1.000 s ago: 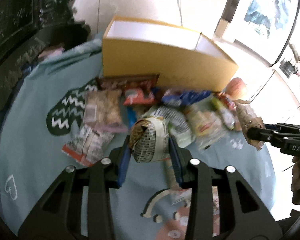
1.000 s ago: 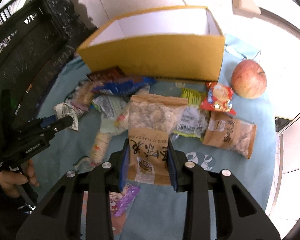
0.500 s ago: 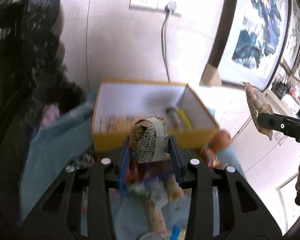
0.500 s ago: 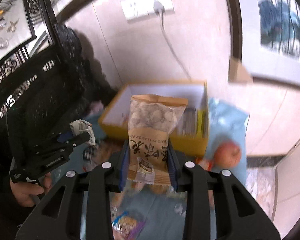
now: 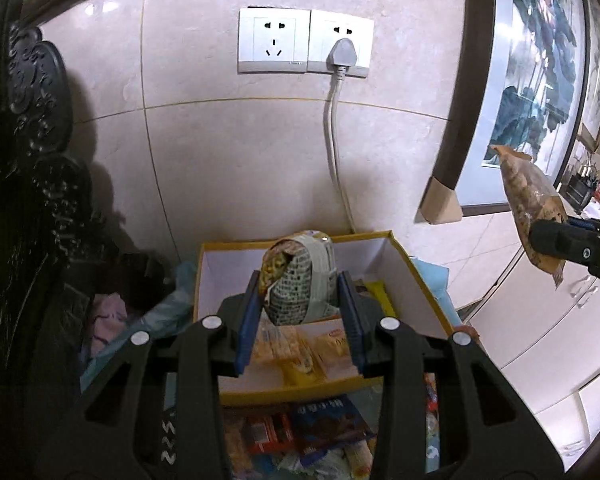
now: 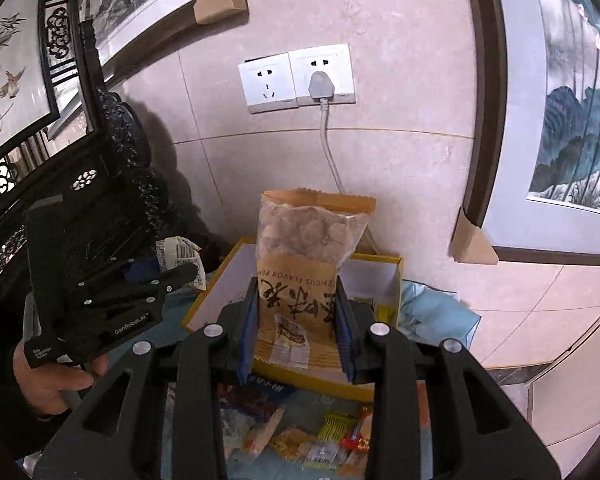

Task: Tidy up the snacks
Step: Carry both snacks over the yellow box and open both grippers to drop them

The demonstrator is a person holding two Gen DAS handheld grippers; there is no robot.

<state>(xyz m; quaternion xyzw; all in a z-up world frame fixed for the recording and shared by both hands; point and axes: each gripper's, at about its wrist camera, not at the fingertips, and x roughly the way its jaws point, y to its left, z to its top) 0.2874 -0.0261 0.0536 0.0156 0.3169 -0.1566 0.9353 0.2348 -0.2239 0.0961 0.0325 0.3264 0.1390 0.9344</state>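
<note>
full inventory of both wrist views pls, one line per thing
box: 1, yellow outside, white inside, open, against the wall
white-grey packet: 1, in left gripper, above box
kraft-brown bag: 1, clear window, in right gripper, above box
snacks in box: several, yellow-orange
loose snacks: many, mixed colours, on cloth before box
cloth: 1, light blue, under box
sockets: 2, white, on wall
plug: 1, grey, right socket
paintings: several, framed
left gripper: black, shut
right gripper: black, shut

— What's on the wall?
— A double white socket [image 5: 305, 47] with a grey plug [image 5: 343, 54], its cord [image 5: 334, 152] hanging down.
— And beside it?
— A framed painting [image 5: 540, 80]; carved dark furniture [image 5: 32, 160] stands left.
</note>
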